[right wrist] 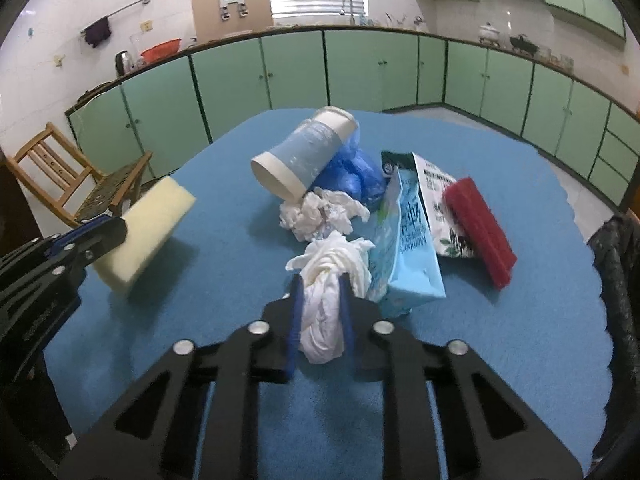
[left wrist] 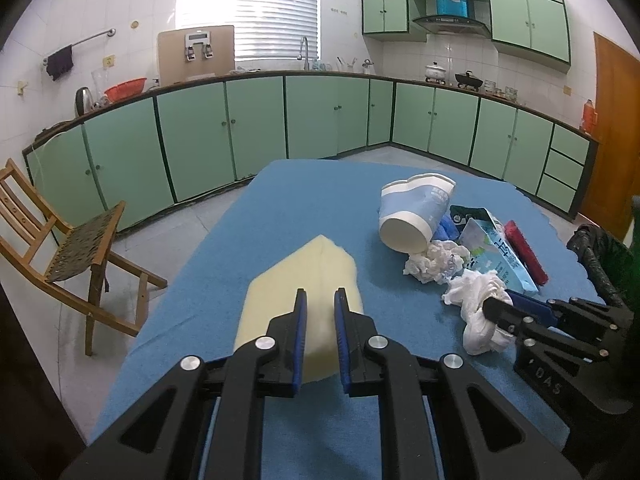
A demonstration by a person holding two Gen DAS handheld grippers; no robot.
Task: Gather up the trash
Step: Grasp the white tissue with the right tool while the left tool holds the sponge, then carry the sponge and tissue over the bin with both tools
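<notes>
A wooden folding chair [left wrist: 68, 248] is seen on the floor left of the desk [left wrist: 280, 200], which is covered in blue cloth. Pale green cabinets [left wrist: 256, 128] are lined along the far wall beneath a long counter. A kettle [left wrist: 83, 101] and a red basin [left wrist: 126, 88] are set on it, a white pot [left wrist: 435, 71] further right. What may be a dark cloth [left wrist: 59, 63] is hung on a wall rail.

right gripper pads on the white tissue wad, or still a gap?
Touching. Right wrist view: both fingers of the right gripper press the white tissue wad.
</notes>
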